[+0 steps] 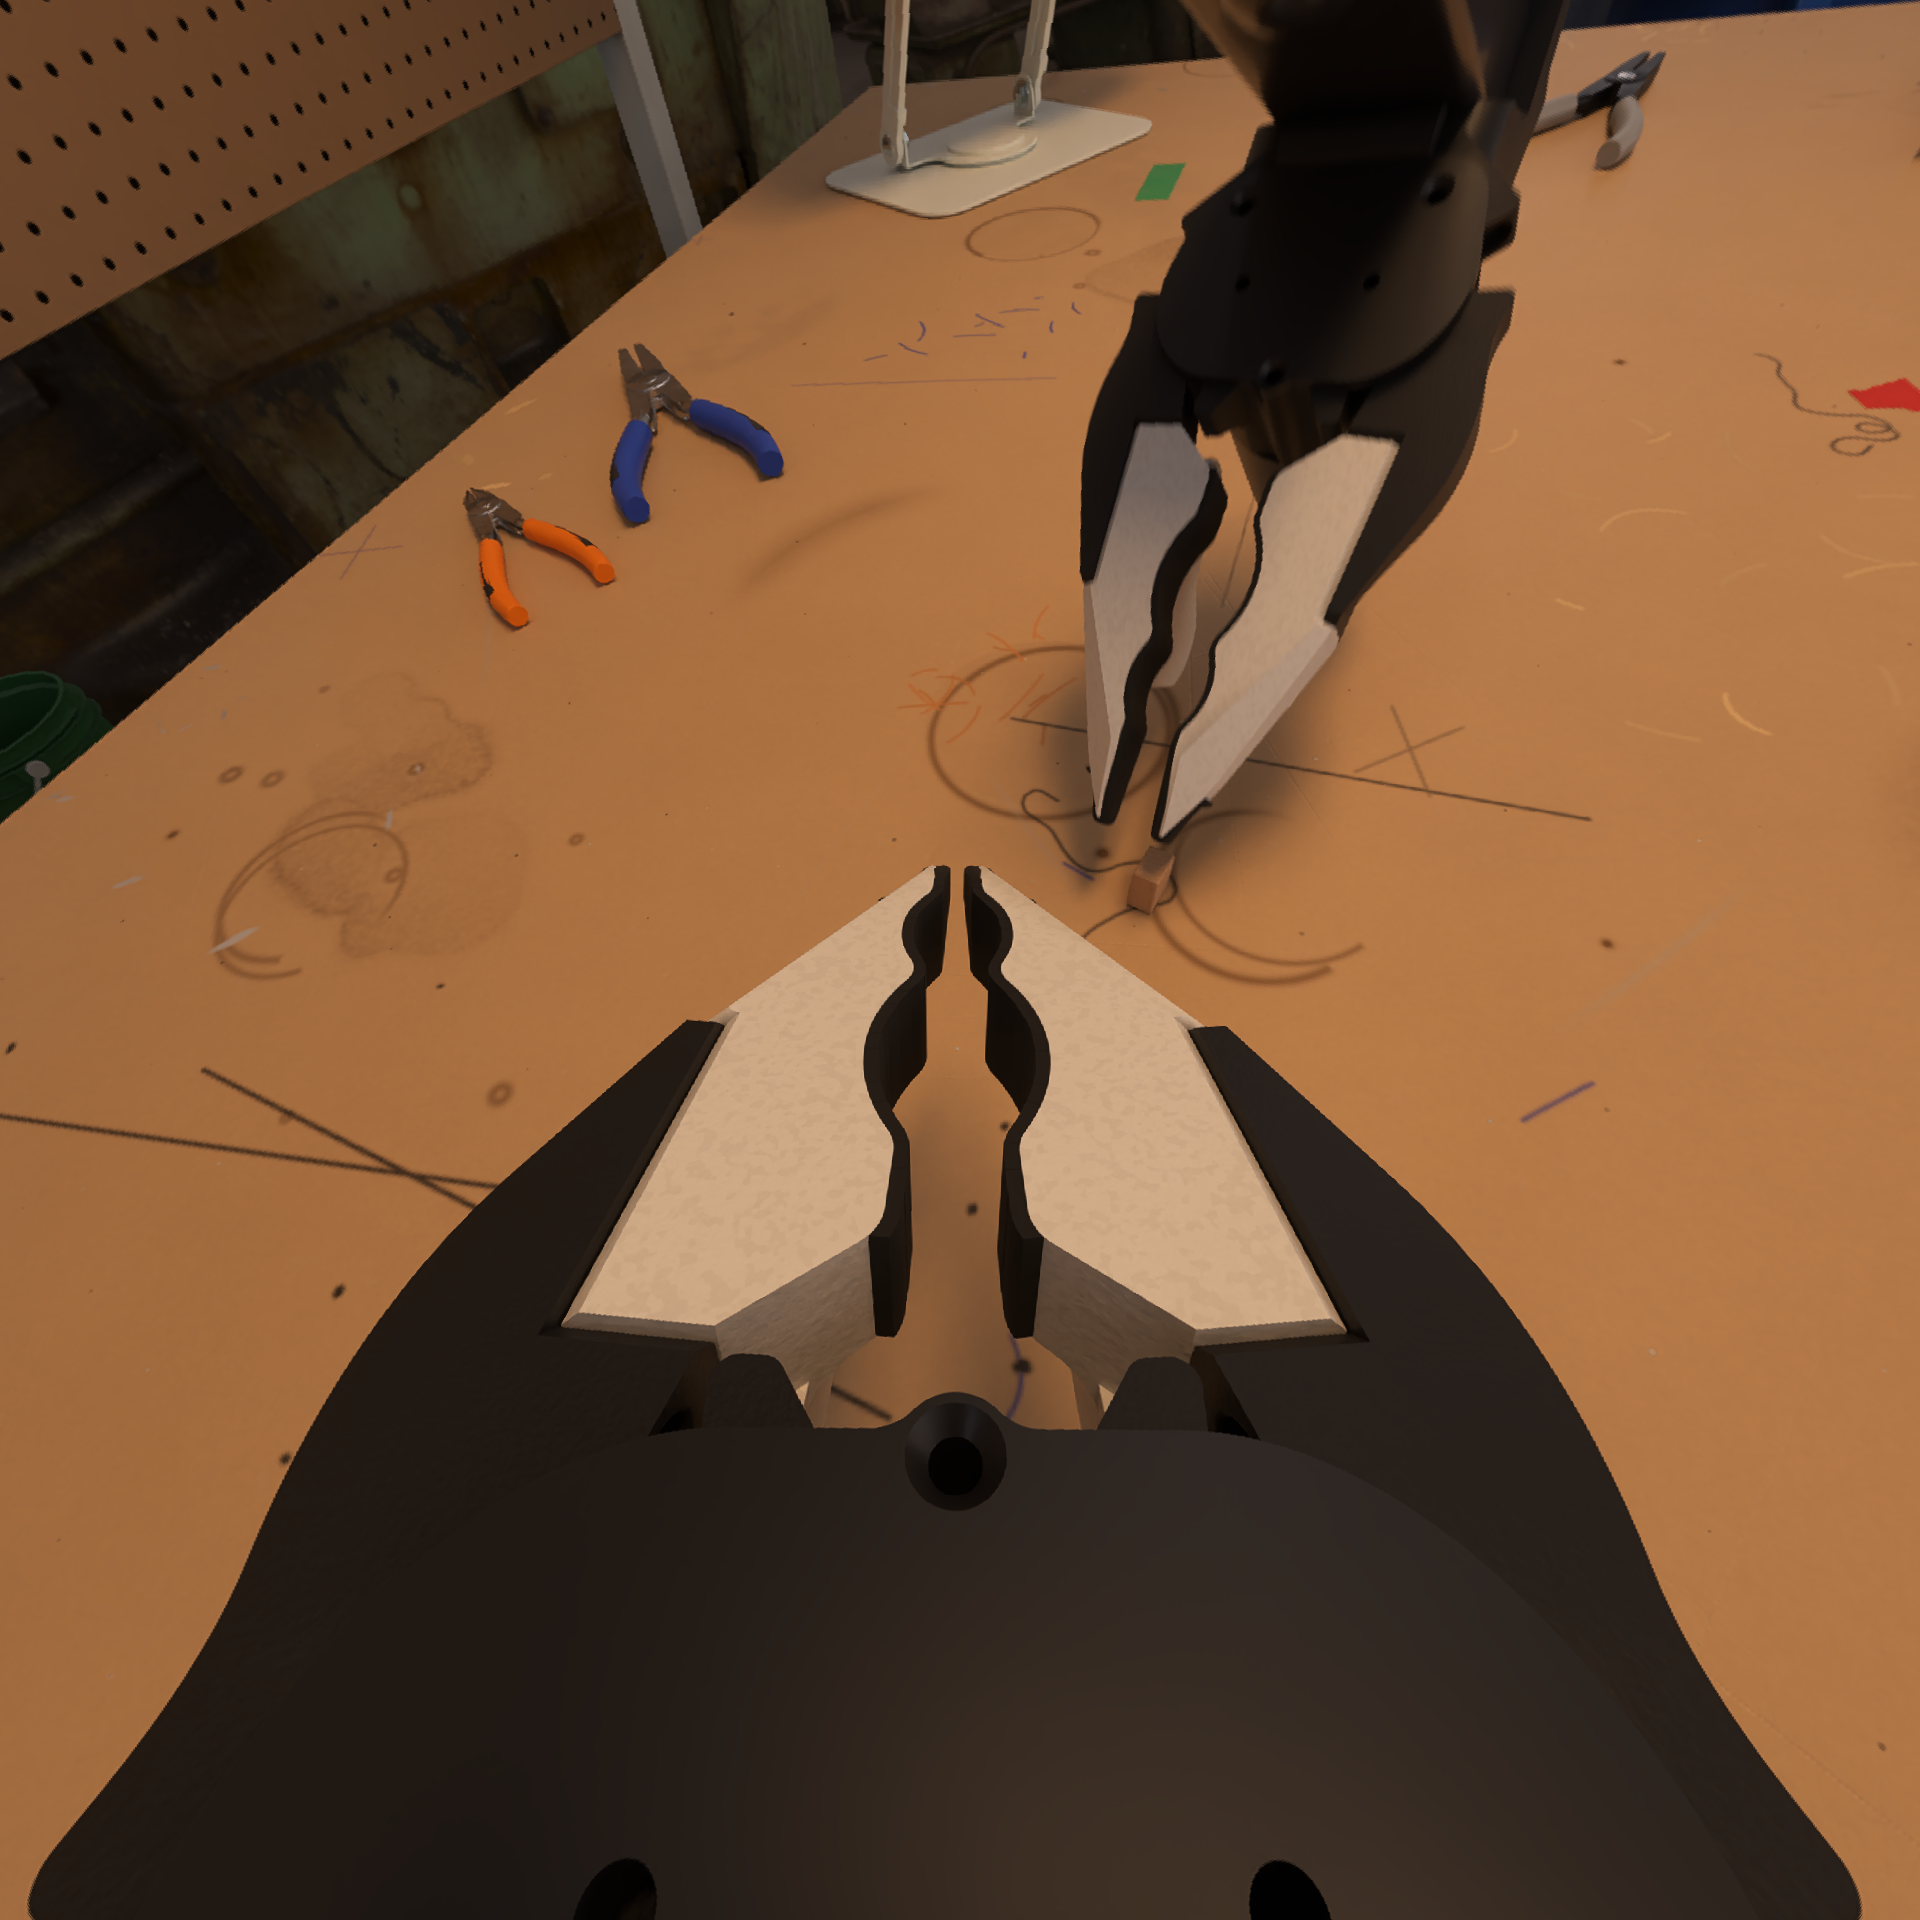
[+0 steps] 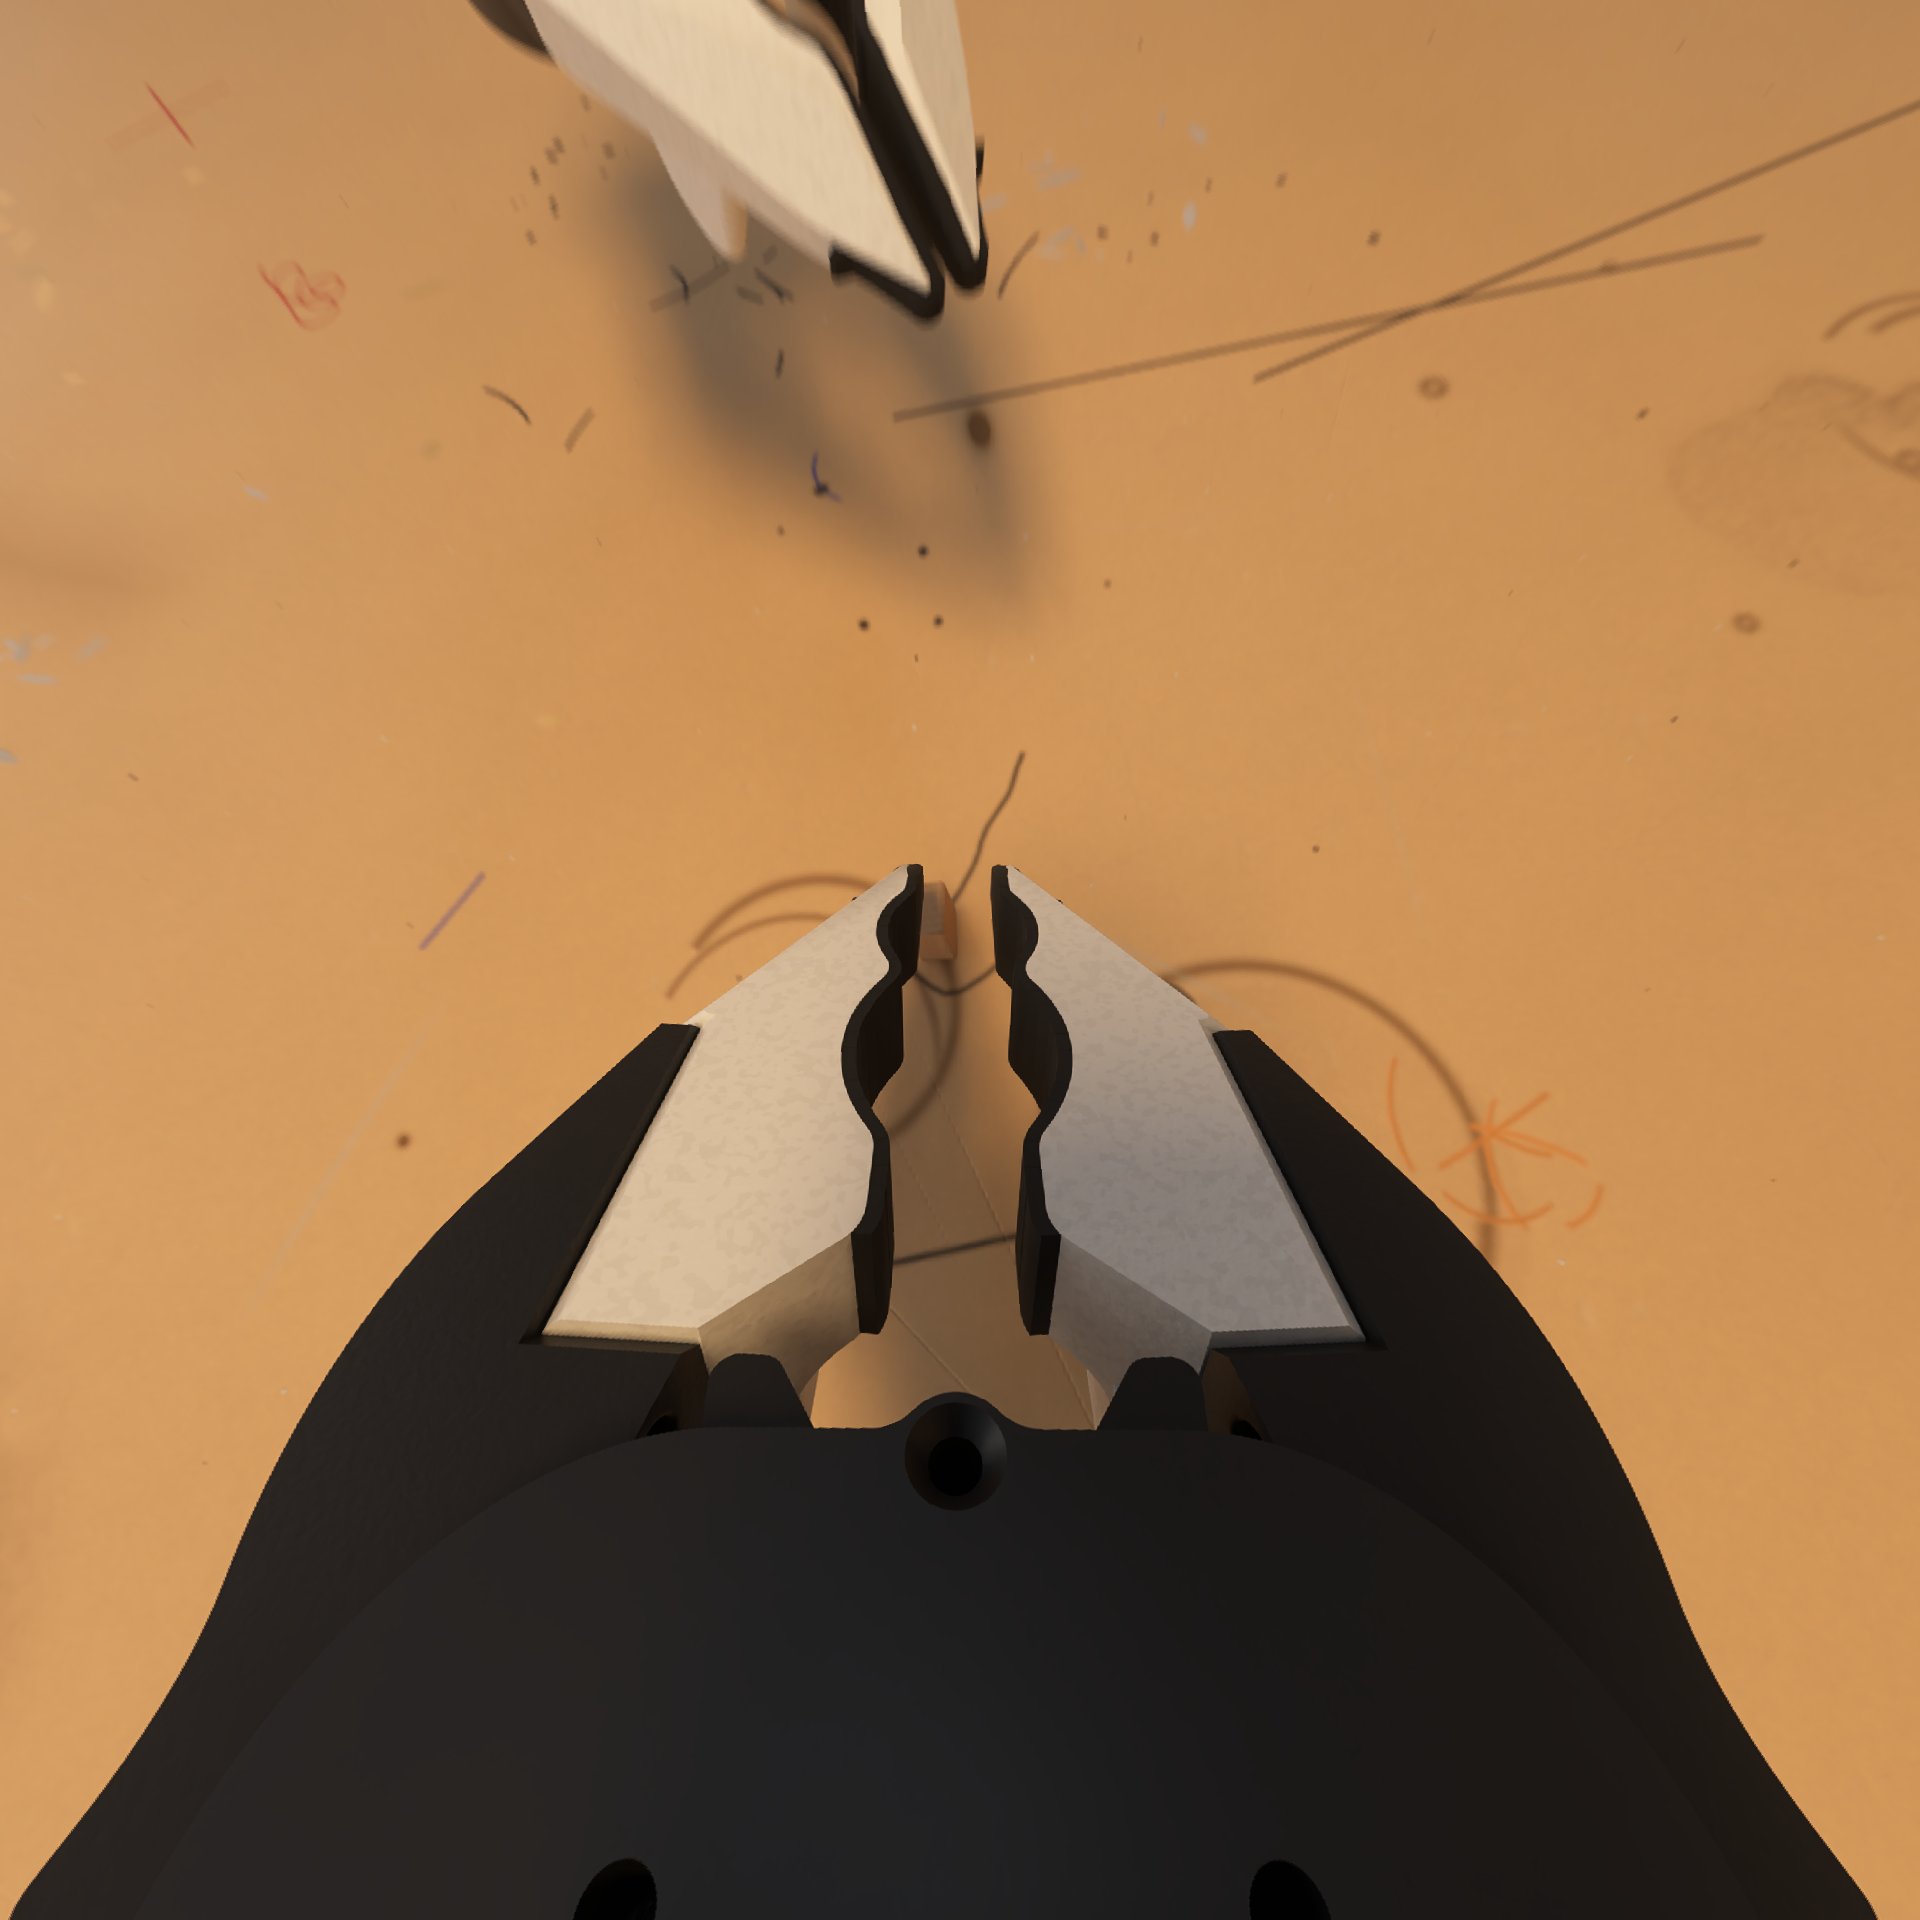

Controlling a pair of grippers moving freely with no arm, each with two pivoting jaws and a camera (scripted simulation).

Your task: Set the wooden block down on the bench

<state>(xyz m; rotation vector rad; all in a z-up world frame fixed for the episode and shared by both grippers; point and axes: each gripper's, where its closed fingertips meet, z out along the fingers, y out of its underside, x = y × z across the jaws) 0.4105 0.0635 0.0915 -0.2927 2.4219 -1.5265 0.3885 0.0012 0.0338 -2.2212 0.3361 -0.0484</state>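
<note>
A small wooden block (image 1: 1146, 889) rests on the orange bench (image 1: 727, 790), just under the tips of my right gripper (image 1: 1132, 826). In the right wrist view the block (image 2: 941, 920) lies between the tips of the right gripper (image 2: 956, 878), close to the left finger and apart from the right one. That gripper is slightly open and points steeply down. My left gripper (image 1: 956, 875) is shut and empty, a short way left of the block. It also shows at the top of the right wrist view (image 2: 951, 275).
Blue-handled pliers (image 1: 691, 436) and orange-handled pliers (image 1: 530, 551) lie at the far left near the bench edge. A white lamp base (image 1: 987, 145) and grey pliers (image 1: 1610, 104) sit at the back. A pegboard (image 1: 208, 125) stands beyond the left edge.
</note>
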